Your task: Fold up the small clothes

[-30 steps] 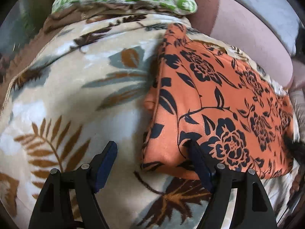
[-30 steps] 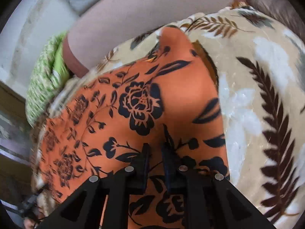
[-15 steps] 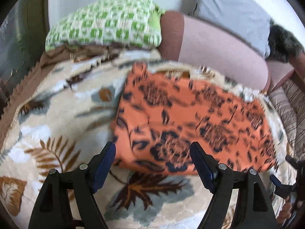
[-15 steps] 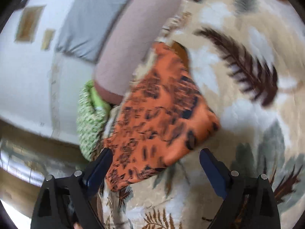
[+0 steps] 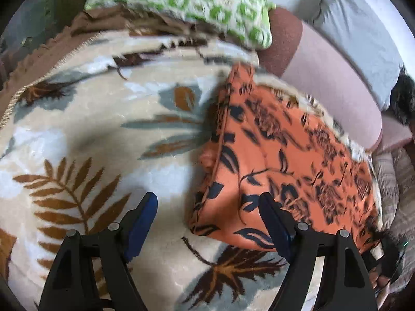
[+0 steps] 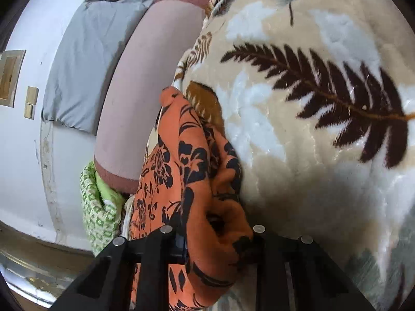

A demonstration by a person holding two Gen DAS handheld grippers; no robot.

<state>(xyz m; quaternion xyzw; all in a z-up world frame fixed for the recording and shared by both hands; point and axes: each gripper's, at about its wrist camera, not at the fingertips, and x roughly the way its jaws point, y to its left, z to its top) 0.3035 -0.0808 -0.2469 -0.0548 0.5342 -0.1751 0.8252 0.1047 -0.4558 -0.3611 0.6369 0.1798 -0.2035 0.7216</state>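
A folded orange garment with a black flower print [image 5: 280,160] lies on the leaf-patterned blanket [image 5: 103,129], toward its right side. My left gripper [image 5: 207,220] is open and empty, low over the blanket, with its right finger over the garment's near corner. In the right wrist view my right gripper [image 6: 218,241] is shut on a bunched edge of the same garment [image 6: 181,171], and the cloth fills the gap between its fingers.
A green and white patterned pillow [image 5: 197,2] lies at the blanket's far end. A pink bolster [image 5: 334,88] and a grey pillow [image 5: 363,26] lie along the wall side. Bare blanket lies left of the garment.
My right gripper was open above the blanket half a second ago; now it is shut on the garment's edge. My left gripper has come closer to the garment's near corner, still open.
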